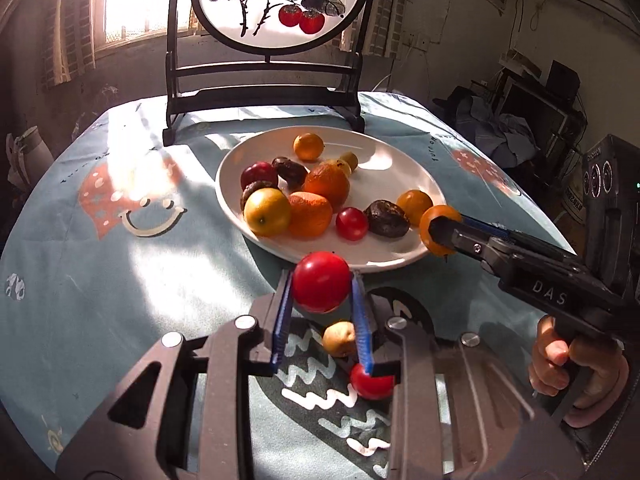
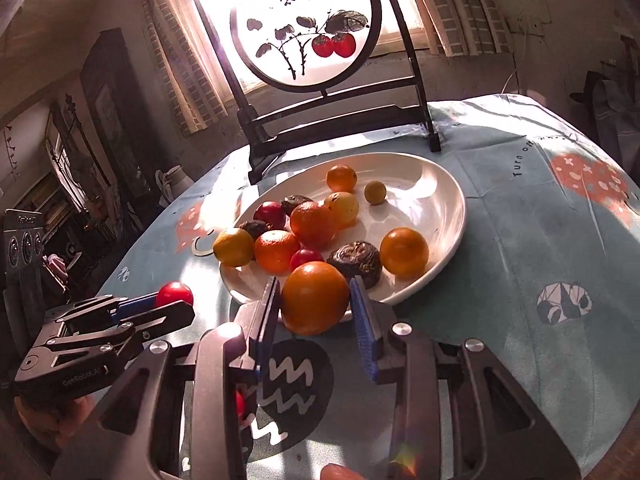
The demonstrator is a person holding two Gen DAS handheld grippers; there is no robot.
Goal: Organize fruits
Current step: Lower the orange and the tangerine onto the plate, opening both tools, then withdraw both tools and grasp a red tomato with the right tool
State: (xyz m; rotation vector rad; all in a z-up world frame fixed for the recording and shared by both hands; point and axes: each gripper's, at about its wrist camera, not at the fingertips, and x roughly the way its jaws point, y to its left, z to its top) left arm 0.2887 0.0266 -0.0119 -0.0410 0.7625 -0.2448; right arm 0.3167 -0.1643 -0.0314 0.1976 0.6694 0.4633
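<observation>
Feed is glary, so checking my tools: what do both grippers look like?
Both are dark metal linkage frames with silver bolts and ribbed blue pads on the fingers. The right gripper body reads "DAS"; the left gripper reads "GenRoboLAB" or similar. Bare hands hold both; no sleeves or cables visible.

Both handheld tools are matte black metal with blue ribbed pads lining the inner faces of their fingers (image 1: 362,320) and round silver screw heads at the linkage pivots. The right gripper (image 1: 440,232) carries pale "DAS" lettering along its body, with a bare-skinned right hand (image 1: 568,364) wrapped round its pistol grip. The left gripper (image 2: 168,304) bears a faint "GeeRoboLAB"-like marking on its side, and its black frame has triangular cut-outs.
</observation>
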